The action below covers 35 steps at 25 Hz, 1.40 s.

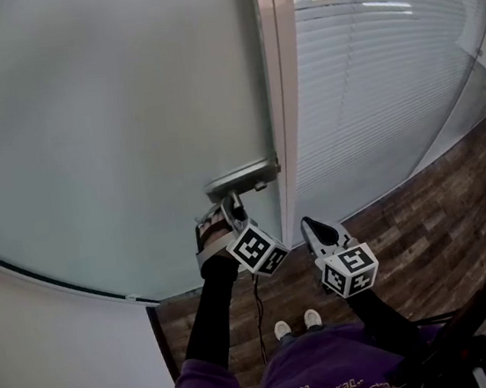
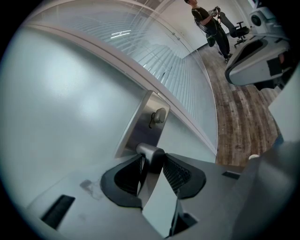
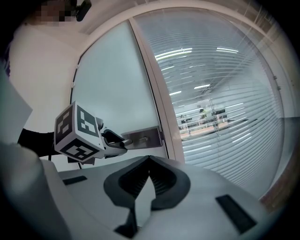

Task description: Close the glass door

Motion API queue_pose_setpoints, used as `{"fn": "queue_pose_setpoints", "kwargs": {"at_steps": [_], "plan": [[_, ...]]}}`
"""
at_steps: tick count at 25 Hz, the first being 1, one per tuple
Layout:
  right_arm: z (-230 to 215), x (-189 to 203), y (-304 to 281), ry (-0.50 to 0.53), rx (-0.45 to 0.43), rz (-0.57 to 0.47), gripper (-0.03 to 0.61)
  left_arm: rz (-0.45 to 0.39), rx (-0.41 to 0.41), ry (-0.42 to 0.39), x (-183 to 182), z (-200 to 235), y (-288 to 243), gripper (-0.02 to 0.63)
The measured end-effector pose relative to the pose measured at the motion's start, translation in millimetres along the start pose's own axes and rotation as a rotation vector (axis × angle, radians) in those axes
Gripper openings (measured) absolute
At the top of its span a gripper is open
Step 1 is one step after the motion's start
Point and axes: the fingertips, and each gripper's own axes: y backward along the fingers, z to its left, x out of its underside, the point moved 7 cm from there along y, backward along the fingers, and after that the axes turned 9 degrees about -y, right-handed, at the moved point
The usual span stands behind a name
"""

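Head view: frosted glass door [image 1: 100, 119], edge beside its frame [image 1: 288, 94]; left tongs [image 1: 231, 205] at the metal handle [image 1: 241, 180], right tongs [image 1: 311, 227] hanging free nearby.

Left gripper view: clamped tight on the handle [image 2: 151, 153].

Right gripper view: pressed together, nothing held.

Probably heavy, rigid, breakable; best moved by the handle, gently.
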Motion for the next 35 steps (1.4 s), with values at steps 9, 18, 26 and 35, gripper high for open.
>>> {"fn": "queue_pose_setpoints", "kwargs": {"at_steps": [9, 18, 26, 35], "plan": [[-2, 0, -3, -0.002, 0.005, 0.003, -0.009, 0.002, -0.009, 0.005, 0, 4, -4, 0.128], [-7, -1, -10, -0.001, 0.004, 0.000, -0.009, -0.002, -0.014, 0.026, -1, 4, -10, 0.128], [-5, -2, -12, -0.001, -0.001, -0.002, -0.009, -0.011, -0.017, 0.037, 0, 4, -8, 0.131], [-7, -4, -13, -0.001, 0.001, -0.008, -0.009, -0.008, -0.011, 0.039, -1, 8, -15, 0.132]]}}
